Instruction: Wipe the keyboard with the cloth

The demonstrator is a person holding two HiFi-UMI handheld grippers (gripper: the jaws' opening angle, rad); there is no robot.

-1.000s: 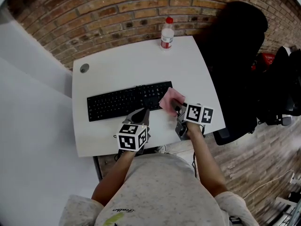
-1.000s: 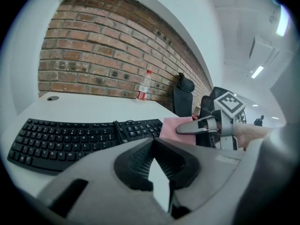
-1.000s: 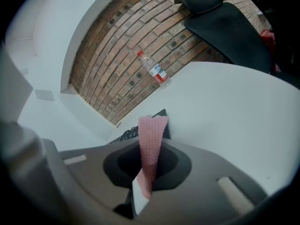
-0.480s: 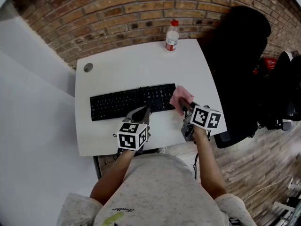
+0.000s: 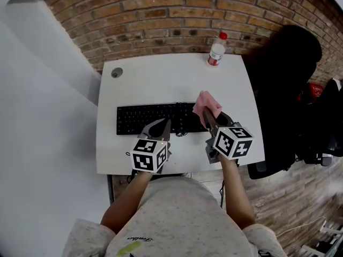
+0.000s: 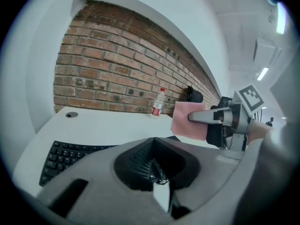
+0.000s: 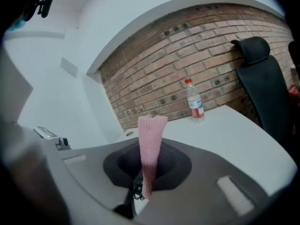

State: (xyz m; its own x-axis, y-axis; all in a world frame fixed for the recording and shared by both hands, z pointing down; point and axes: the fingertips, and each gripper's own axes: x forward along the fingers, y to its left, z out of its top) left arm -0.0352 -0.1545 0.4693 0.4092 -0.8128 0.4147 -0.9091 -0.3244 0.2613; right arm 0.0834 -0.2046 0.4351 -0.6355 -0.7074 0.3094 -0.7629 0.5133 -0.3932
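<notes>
Cloth point(image 5: 208, 101) is sitting clamped by one end in my right hand-held gripper point(image 5: 208, 116), so I am fearing the keyboard point(image 5: 155, 120) keys pulling it loose.

The right gripper point(image 6: 193, 117) pinches the pink cloth point(image 6: 185, 124), seemingly just above the keyboard point(image 6: 65, 156).

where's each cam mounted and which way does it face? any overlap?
Head view: on the person's head, facing steeply down at the desk and keyboard; shows torso, forearms, left gripper, right gripper.
Left gripper view: on the left gripper, facing along its shut jaws toward the brick wall; shows the right gripper holding the cloth.
Right gripper view: on the right gripper, facing the wall; its jaws clamp the cloth.
Shared: bottle in all three.
</notes>
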